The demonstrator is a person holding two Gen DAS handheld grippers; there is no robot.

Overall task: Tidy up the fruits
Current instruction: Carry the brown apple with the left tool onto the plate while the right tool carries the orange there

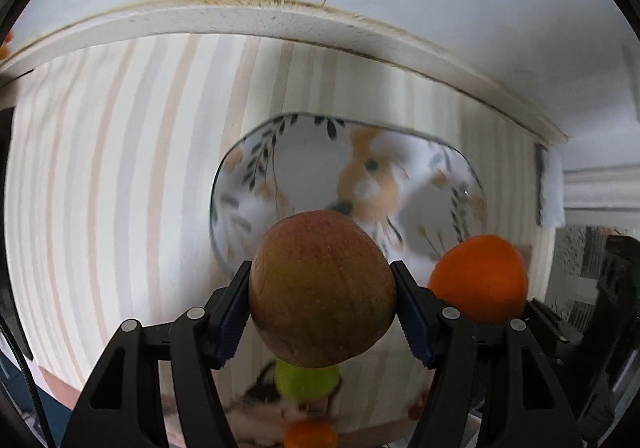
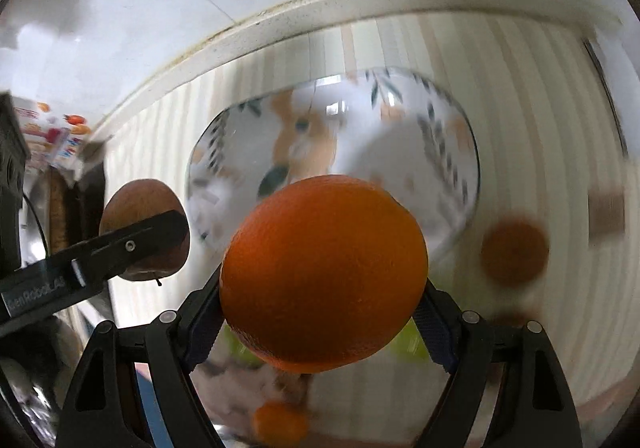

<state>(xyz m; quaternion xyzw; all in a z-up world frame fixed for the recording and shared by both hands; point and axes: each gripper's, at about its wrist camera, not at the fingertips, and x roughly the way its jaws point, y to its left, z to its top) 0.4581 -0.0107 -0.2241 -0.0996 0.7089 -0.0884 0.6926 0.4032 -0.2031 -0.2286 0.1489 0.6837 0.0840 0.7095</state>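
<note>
My left gripper (image 1: pixel 322 288) is shut on a brown-red apple (image 1: pixel 322 288) and holds it above the striped tablecloth, just short of a white patterned plate (image 1: pixel 280 176). My right gripper (image 2: pixel 324 284) is shut on a large orange (image 2: pixel 324 272), held in front of the same plate (image 2: pixel 420 136). The orange also shows at the right of the left wrist view (image 1: pixel 480 276). The apple in the left gripper shows at the left of the right wrist view (image 2: pixel 140 208). The plate looks empty.
A green fruit (image 1: pixel 306 382) and a small orange (image 1: pixel 310 436) lie below the grippers. A brown round fruit (image 2: pixel 514 250) lies right of the plate. The striped tablecloth (image 1: pixel 120 188) ends at a white table edge (image 1: pixel 280 16) by the wall. Dark items stand at the far right (image 1: pixel 600 288).
</note>
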